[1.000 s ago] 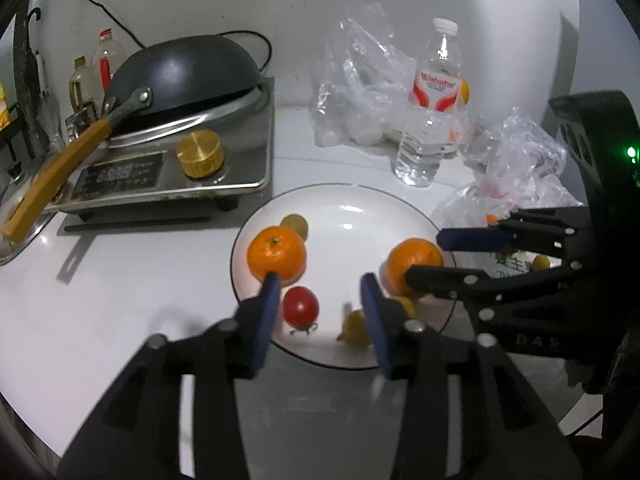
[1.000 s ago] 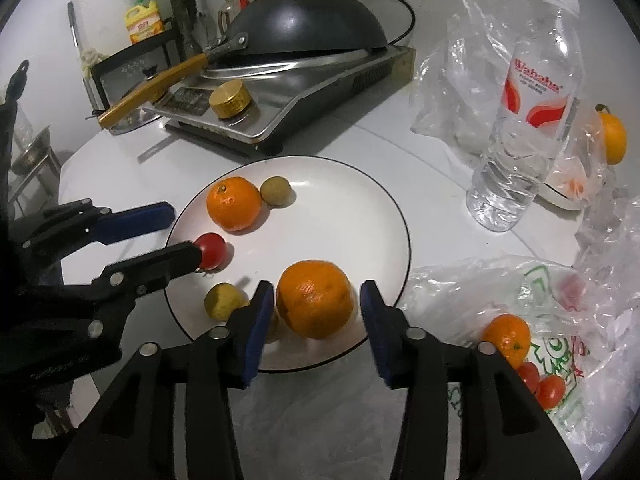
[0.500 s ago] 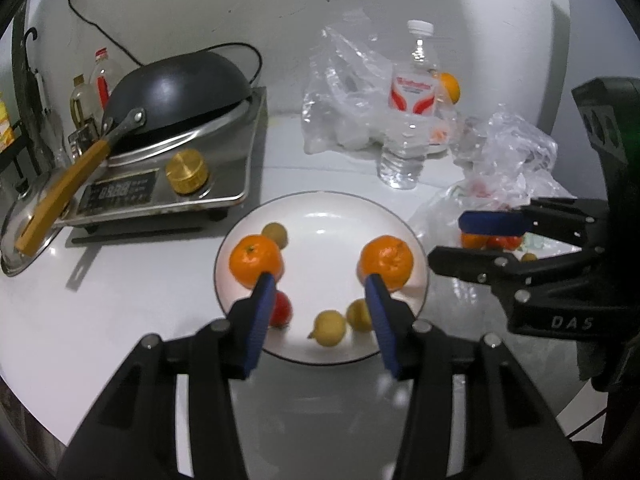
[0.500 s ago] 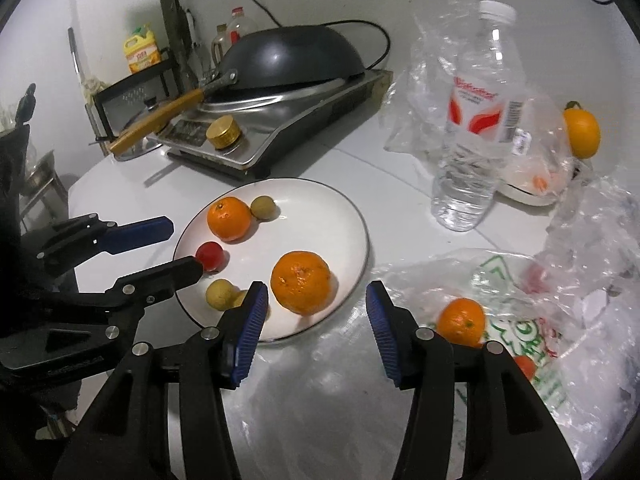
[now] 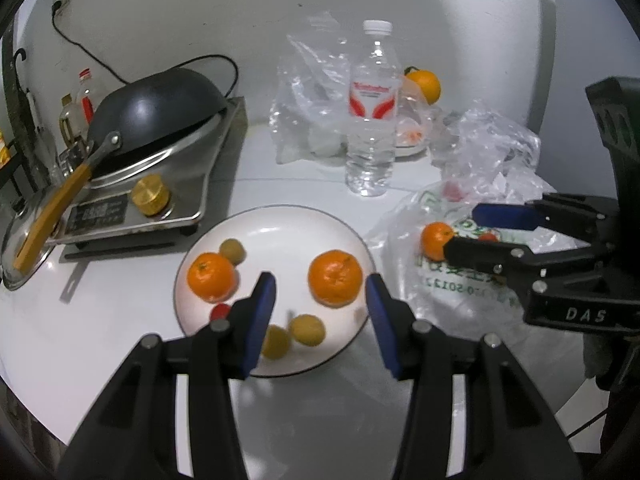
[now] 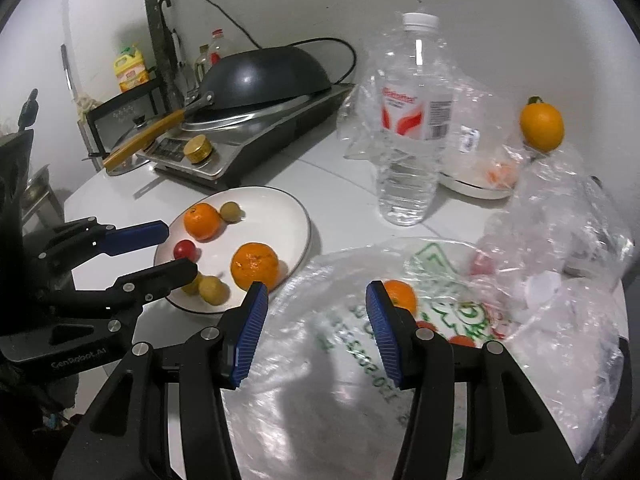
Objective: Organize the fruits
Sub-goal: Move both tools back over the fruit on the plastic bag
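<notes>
A white plate holds two oranges, a cherry tomato, and three small yellow-green fruits. My left gripper is open and empty above the plate's near edge. My right gripper is open and empty over a clear plastic bag right of the plate. The bag holds an orange and small red tomatoes.
A water bottle stands behind the plate. An induction cooker with a black wok sits at the back left. More crumpled bags, a small dish and a lone orange lie at the back right.
Both grippers pulled back and up from the plate. The right gripper swung right, from around the right-hand orange to over the plastic bag. The small fruits on the plate rolled a little.
</notes>
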The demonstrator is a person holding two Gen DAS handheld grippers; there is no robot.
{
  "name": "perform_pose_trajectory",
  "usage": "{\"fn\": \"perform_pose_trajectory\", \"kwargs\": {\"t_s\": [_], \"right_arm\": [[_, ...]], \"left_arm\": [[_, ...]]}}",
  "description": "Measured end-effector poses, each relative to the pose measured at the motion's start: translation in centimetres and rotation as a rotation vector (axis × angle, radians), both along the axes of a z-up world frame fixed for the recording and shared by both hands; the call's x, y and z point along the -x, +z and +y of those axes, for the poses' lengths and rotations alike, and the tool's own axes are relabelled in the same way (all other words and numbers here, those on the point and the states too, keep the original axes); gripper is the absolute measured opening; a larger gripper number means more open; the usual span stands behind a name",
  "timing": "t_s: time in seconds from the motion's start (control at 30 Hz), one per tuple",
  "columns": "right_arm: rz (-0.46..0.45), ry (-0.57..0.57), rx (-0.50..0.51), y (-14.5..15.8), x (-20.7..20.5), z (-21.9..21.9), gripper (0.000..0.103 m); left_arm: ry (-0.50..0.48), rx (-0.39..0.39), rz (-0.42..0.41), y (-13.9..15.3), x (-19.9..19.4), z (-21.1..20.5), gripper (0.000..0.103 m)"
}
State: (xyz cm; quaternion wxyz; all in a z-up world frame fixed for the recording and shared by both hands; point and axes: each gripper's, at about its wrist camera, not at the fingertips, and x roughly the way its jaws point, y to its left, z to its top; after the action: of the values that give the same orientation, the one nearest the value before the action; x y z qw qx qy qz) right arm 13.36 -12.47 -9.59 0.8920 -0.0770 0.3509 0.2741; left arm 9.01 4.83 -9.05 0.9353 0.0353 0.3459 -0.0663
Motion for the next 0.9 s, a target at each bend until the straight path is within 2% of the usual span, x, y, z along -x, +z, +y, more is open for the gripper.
{"fn": "perform_pose_trajectory", "kwargs": {"t_s": [0.37, 0.9], "right_arm": [[-0.001, -0.047, -0.017, 0.0, 0.2, -3.4, 0.054], [0.040, -0.095, 0.007, -2.2, 0.5, -7.4, 0.054]], "left_arm": [[-0.056, -0.022, 0.000, 0.3, -0.5, -3.4, 0.048], [-0.120, -0.039, 0.034, -0.8, -0.5, -7.4, 0.048]]}}
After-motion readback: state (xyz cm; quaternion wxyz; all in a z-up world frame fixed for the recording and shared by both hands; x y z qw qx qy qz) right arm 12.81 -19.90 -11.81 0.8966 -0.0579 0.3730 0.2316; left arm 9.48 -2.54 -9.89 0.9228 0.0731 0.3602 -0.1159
